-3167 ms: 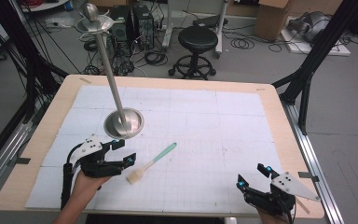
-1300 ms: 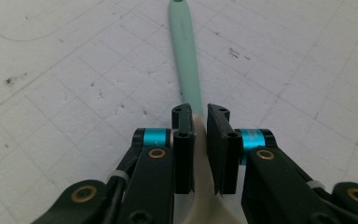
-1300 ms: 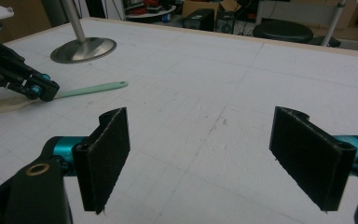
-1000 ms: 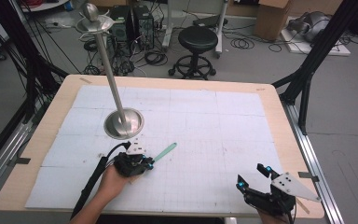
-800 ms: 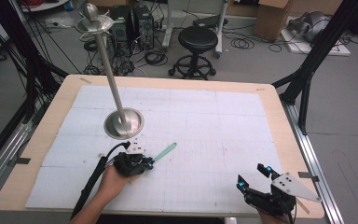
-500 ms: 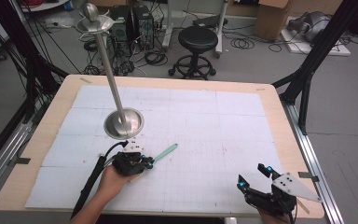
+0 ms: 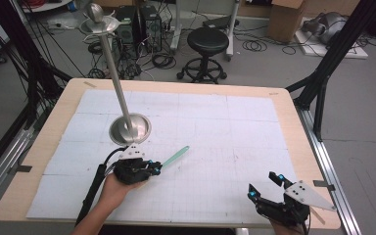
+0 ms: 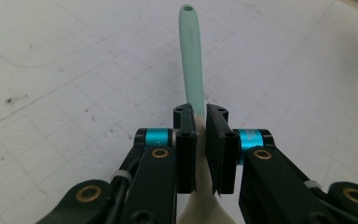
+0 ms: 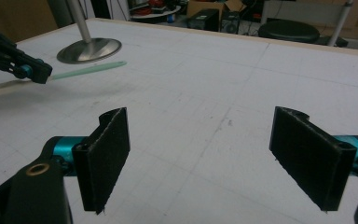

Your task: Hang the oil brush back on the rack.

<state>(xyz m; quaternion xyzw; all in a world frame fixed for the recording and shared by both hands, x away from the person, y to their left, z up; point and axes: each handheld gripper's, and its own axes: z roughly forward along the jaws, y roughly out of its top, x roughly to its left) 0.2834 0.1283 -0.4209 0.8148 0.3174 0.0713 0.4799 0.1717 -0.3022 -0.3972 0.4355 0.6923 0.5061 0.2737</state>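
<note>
A spatula (image 7: 176, 155) with a mint-green handle and a cream head lies near the front left of the white gridded mat (image 7: 225, 127). My left gripper (image 7: 154, 168) is shut on it where the handle meets the head. In the left gripper view the two pads (image 8: 186, 140) press the spatula (image 8: 191, 51), whose handle points straight away and ends in a small hole. My right gripper (image 7: 263, 186) rests at the front right, open. Its jaws stand wide apart in the right gripper view (image 9: 200, 154) with nothing between them. That view also has the spatula (image 9: 88, 70) far off to the left.
A metal stand (image 7: 129, 128) with a round base and a tall leaning pole stands just beyond the left gripper; its base (image 9: 89, 50) lies close to the handle tip. The wooden table edge (image 7: 303, 122) frames the mat. A stool, cables and boxes sit on the floor behind.
Since the earliest frame my left gripper has moved right onto the spatula and shut on it. Over the last second nothing has visibly shifted. The right gripper has stayed put.
</note>
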